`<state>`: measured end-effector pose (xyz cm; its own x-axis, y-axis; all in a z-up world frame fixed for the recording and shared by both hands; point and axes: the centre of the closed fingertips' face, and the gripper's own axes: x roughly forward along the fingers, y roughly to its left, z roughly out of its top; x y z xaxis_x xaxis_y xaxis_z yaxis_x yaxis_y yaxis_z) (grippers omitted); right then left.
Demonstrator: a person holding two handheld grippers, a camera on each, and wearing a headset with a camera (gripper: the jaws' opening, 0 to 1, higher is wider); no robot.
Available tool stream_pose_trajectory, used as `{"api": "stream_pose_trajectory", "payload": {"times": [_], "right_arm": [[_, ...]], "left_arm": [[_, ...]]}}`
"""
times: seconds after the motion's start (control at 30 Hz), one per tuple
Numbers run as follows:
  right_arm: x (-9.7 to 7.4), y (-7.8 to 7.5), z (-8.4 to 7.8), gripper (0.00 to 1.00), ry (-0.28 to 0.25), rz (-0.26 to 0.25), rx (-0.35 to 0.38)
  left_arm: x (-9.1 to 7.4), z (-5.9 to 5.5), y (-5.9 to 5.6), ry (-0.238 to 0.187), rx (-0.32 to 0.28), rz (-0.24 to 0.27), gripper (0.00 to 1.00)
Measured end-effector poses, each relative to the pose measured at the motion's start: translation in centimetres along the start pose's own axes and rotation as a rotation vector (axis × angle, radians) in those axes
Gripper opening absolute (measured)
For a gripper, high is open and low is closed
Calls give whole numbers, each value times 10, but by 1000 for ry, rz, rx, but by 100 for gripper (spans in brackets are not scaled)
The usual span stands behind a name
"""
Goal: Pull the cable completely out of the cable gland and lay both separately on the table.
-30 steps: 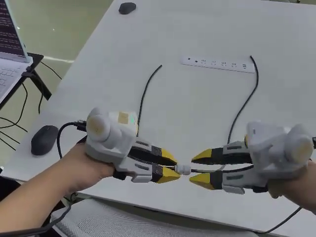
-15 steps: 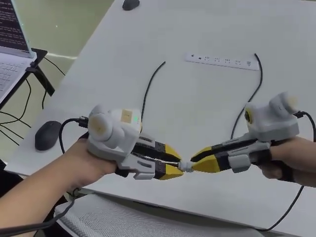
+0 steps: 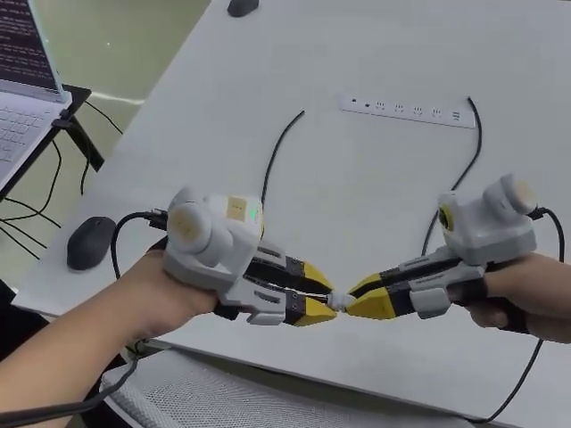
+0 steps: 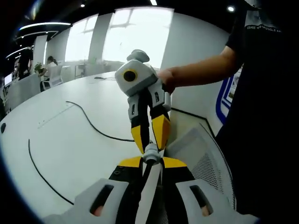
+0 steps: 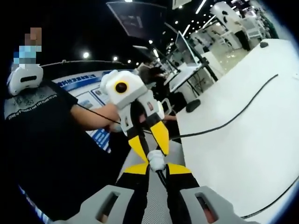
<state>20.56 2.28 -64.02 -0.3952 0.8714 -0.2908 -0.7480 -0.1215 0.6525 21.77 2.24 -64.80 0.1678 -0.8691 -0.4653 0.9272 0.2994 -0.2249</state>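
Progress: I see thin black cable (image 5: 163, 178) apparently inside small white plastic cable gland (image 3: 336, 301); extraction, laying down remain.
Left hand-held gripper (image 3: 317, 301): pinching gland.
Right hand-held gripper (image 3: 357, 300): pinching cable.

Left hand-held gripper (image 3: 326, 300) closed, right hand-held gripper (image 3: 351, 301) closed, tips meeting

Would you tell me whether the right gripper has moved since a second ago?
Yes: the right gripper has rolled, and its body has risen toward the power strip.
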Motion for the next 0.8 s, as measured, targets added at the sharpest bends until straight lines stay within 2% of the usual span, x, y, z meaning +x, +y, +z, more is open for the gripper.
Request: {"api": "stream_pose_trajectory", "payload": {"times": [0.03, 0.1, 0.33, 0.4, 0.57, 0.6, 0.67, 0.8], "right_arm": [[0, -1, 3, 8, -10, -20, -66], [1, 0, 2, 8, 6, -46, -150], [0, 3, 2, 7, 37, -144, -346], [-1, 4, 0, 7, 56, -171, -402], [-1, 2, -6, 7, 146, -257, -564], [-1, 2, -7, 7, 167, -271, -617], [-2, 1, -7, 7, 198, -312, -677], [-5, 1, -2, 7, 196, -368, -731]], "left_arm": [[0, -1, 1, 3, -2, 2, 15], [-1, -2, 2, 3, -17, 0, 15], [-1, 0, -2, -11, -39, -11, 15], [0, 0, -3, -15, -49, -18, 15], [4, 2, -7, -12, -66, -30, 15], [4, 3, -7, -12, -68, -31, 15], [4, 4, -8, -11, -72, -31, 15], [3, 10, -6, -35, -87, -21, 15]]}}
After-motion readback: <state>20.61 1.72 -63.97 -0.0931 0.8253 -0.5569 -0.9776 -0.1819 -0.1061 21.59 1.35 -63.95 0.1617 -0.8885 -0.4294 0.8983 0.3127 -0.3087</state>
